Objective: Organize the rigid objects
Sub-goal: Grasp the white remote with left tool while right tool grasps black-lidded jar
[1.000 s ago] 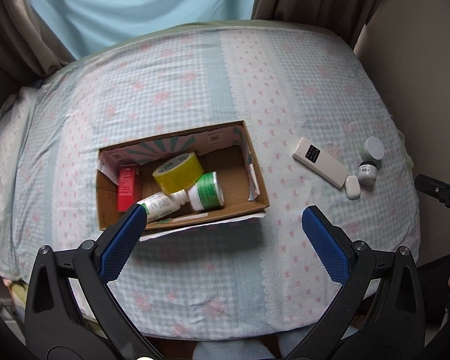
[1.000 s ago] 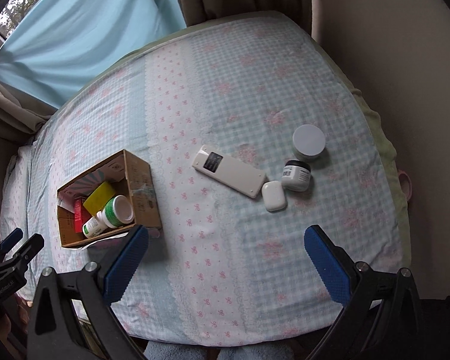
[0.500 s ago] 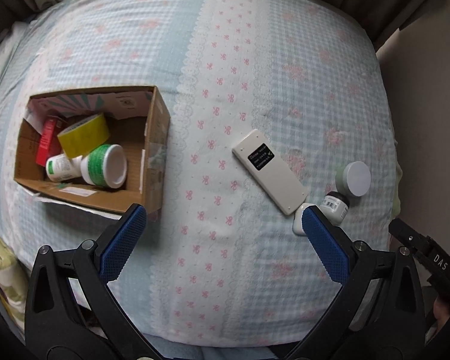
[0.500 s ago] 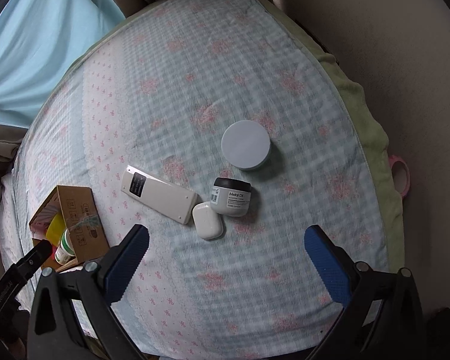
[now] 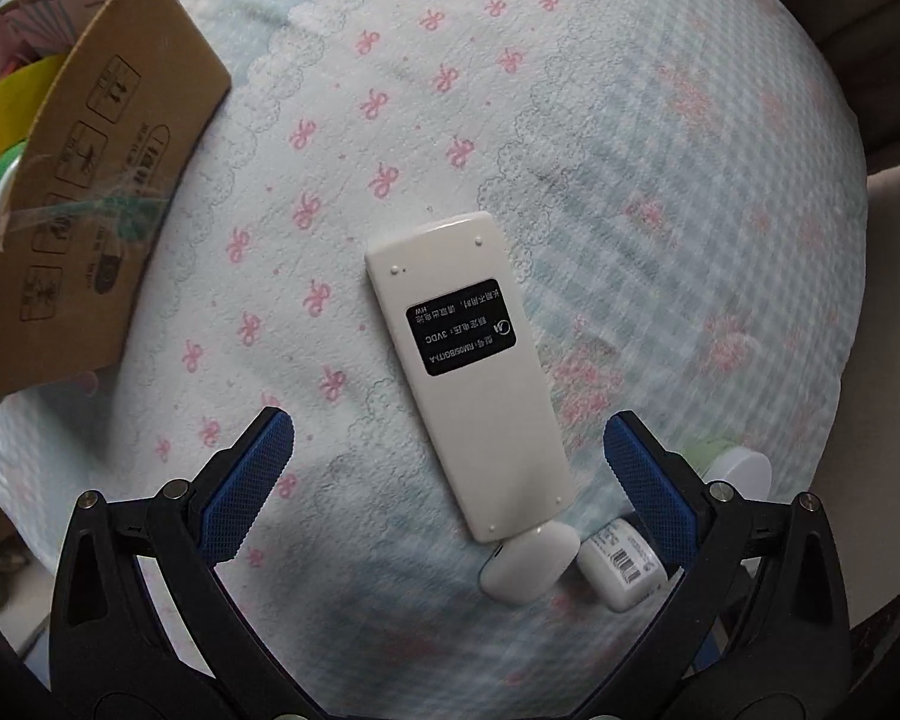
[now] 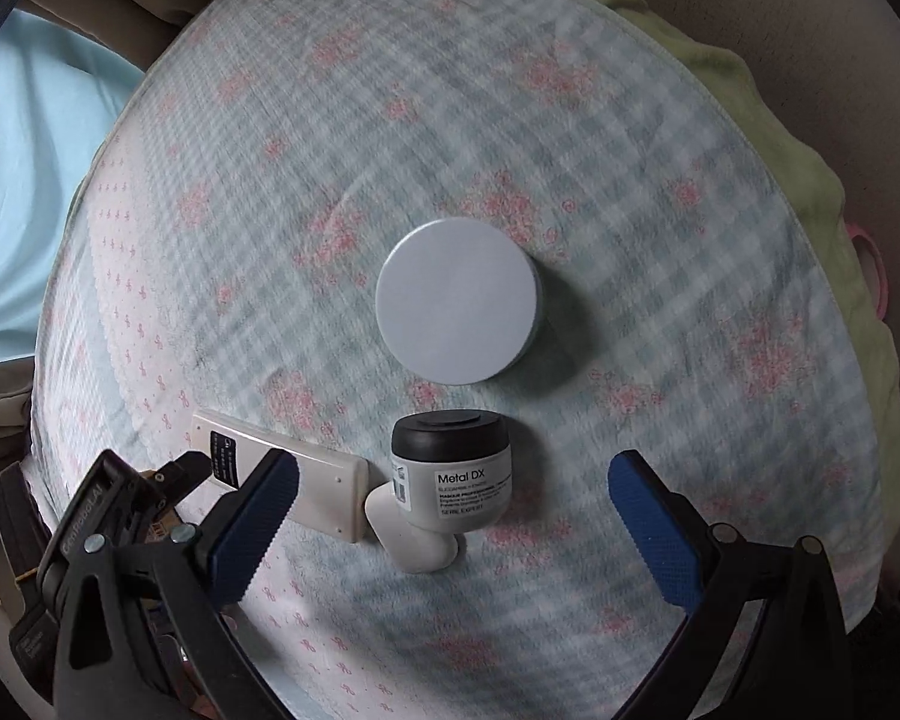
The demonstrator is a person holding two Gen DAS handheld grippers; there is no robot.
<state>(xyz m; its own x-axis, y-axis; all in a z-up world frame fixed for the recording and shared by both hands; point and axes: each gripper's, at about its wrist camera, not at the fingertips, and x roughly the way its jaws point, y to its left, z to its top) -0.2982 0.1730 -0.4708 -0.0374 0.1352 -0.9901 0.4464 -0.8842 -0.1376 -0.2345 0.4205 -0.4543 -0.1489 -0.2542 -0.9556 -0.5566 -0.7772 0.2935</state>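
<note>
A white remote (image 5: 471, 360) lies label-up on the bed (image 5: 660, 150), its near end touching a small white case (image 5: 528, 561) beside a black-lidded jar (image 6: 453, 468). The left tongs (image 5: 449, 450) hang open above the remote; the right tongs (image 6: 453, 495) gape over the jar. A cardboard box (image 5: 90, 192) sits to the left.

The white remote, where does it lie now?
In the left wrist view, the white remote lies label-up on the bedsheet, right of the cardboard box, touching the earbud case.
</note>
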